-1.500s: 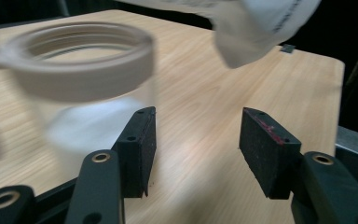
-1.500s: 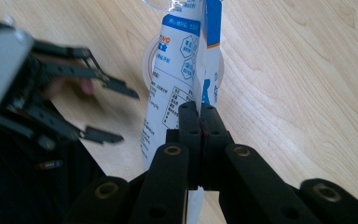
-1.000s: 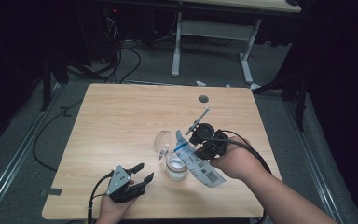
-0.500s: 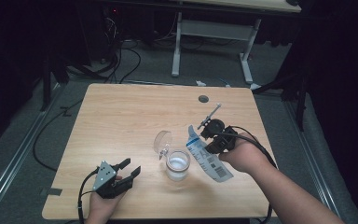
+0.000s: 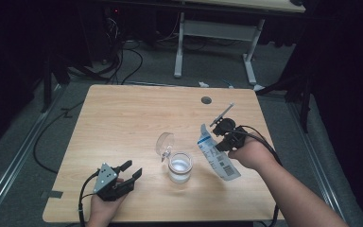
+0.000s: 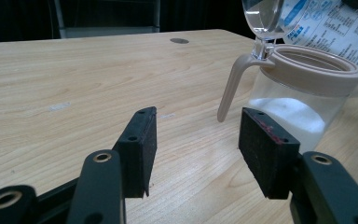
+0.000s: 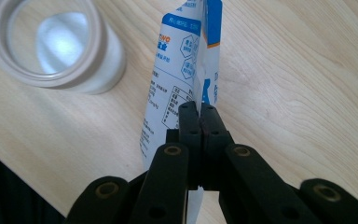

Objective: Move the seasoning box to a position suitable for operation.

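1. my work goes on at a light wooden table [image 5: 123,123] with a round dark cable hole [image 5: 206,100] near its far edge.
2. grey carpet floor [image 5: 23,142] lies around it, with black cables [image 5: 123,61] trailing across.
3. beyond stands a second desk on a white frame [image 5: 215,33].
4. the room's edges are dark; light falls on the tabletop.

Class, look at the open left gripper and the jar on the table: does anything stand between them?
Nothing visible does. The left gripper rests open on the table, and bare wood lies between it and the jar. The jar's lid stands hinged open on the gripper's side, with a handle pointing towards the jaws.
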